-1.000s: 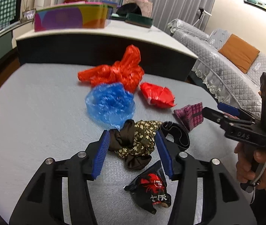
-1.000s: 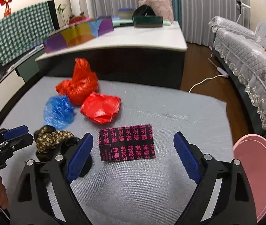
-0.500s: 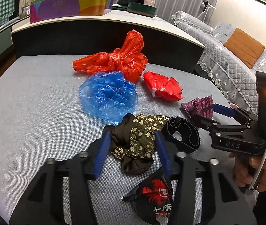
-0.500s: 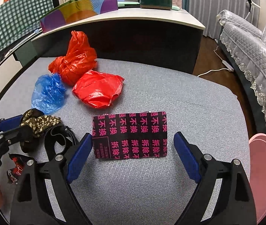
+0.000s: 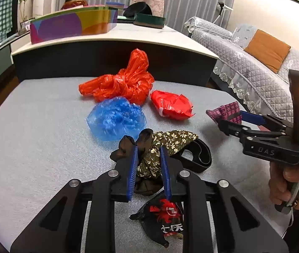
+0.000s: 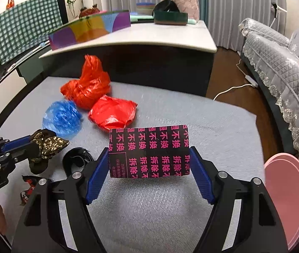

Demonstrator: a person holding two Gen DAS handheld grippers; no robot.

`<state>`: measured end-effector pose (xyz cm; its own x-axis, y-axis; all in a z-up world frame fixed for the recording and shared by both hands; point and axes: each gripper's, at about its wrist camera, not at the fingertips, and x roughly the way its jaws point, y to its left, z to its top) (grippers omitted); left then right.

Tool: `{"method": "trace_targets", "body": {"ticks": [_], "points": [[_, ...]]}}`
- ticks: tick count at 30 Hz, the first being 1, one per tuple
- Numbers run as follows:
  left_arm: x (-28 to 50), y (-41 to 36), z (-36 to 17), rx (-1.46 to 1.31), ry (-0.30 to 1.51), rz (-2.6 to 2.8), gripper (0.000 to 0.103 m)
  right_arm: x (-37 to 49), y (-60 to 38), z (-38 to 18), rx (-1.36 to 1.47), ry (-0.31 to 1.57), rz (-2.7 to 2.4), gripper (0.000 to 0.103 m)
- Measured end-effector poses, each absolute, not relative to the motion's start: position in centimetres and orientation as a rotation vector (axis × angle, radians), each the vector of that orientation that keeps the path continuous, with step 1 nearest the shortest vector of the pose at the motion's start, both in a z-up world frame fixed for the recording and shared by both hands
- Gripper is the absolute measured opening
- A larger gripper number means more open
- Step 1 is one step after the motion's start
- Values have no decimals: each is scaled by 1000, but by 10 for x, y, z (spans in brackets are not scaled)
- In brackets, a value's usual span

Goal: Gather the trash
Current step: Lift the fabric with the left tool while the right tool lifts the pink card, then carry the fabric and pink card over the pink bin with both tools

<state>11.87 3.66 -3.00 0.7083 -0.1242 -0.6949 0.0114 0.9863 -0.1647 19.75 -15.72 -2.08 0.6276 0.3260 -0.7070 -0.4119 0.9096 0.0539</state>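
Floral brown cloth, soft and light, is pinched mid-fold by the nearly closed left tongs, near the blue bag. Right tongs, half open, clamp the stiff black-and-pink packet by its side edges.

1. Left gripper: blue pads drawn close together, pinching floral cloth.
2. Right gripper: fingers wider apart, pads pressing both edges of black-and-pink packet, lifted off the surface.
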Motion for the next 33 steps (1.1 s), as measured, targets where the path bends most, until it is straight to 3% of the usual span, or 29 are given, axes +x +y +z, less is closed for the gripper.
{"method": "trace_targets", "body": {"ticks": [33], "points": [[77, 11, 26, -115, 643, -64, 21, 114, -224, 62, -58, 597, 380, 73]]}}
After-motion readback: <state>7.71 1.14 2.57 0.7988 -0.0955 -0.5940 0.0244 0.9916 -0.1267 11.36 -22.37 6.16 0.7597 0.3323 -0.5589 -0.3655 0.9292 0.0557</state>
